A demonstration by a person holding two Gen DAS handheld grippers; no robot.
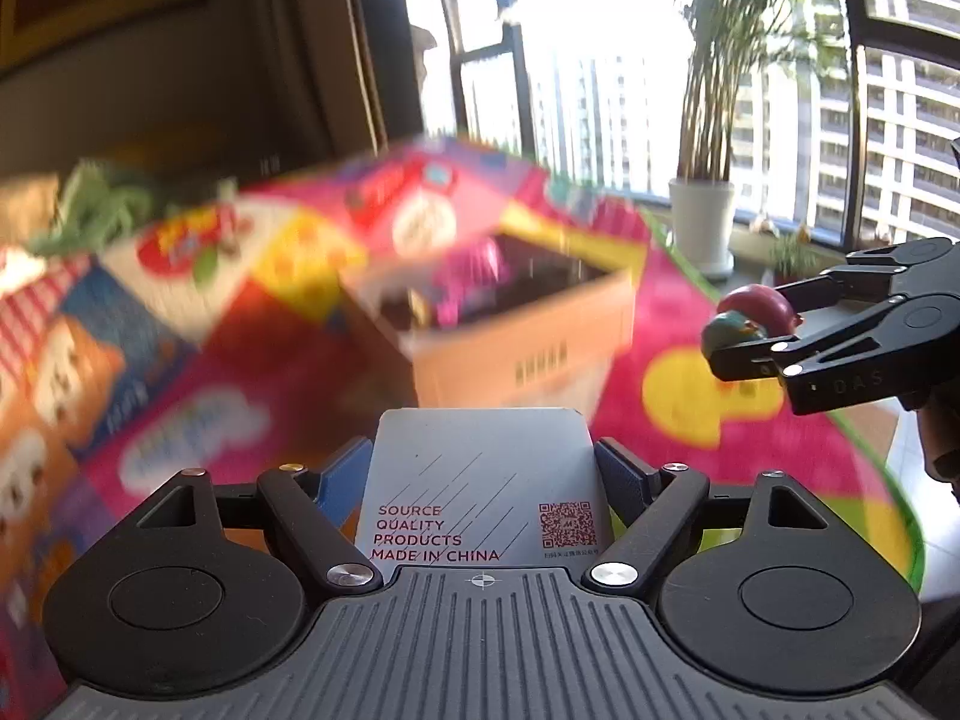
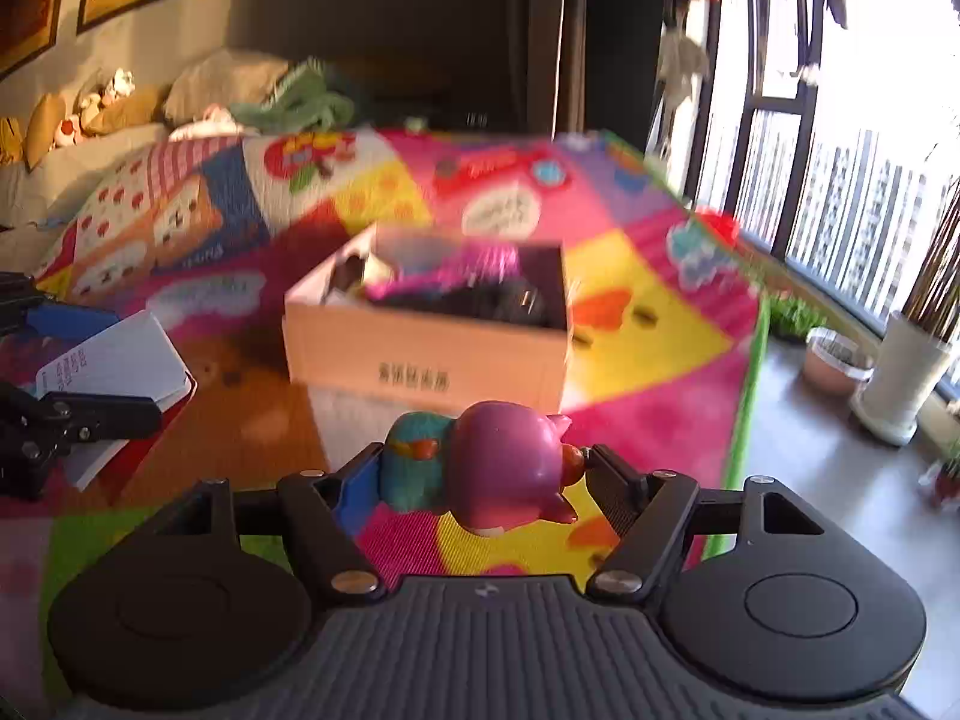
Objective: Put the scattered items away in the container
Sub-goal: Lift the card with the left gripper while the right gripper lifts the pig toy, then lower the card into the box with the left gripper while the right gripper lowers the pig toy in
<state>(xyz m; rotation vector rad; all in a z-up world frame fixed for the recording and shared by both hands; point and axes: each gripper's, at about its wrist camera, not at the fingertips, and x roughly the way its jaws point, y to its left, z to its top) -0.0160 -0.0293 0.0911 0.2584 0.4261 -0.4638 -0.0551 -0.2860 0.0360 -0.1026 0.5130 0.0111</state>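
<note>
Left gripper (image 1: 483, 468): your fingers are clamped on a white card (image 1: 480, 480).
Right gripper (image 2: 480, 468): squeezing a toy (image 2: 480, 462) (sideways), lifted for carrying.
Box (image 2: 426, 354): ahead on the mat (image 2: 660, 360), waiting for both.

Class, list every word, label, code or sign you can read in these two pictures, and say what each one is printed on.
"SOURCE QUALITY PRODUCTS MADE IN CHINA": white card held in the left gripper.
QR code on the same card, with a line under it: too small to read.
"DAS": on the right gripper, seen from the left wrist.
Dark print on the cardboard box front: blurred.
Lettering on the play mat: blurred.
</note>
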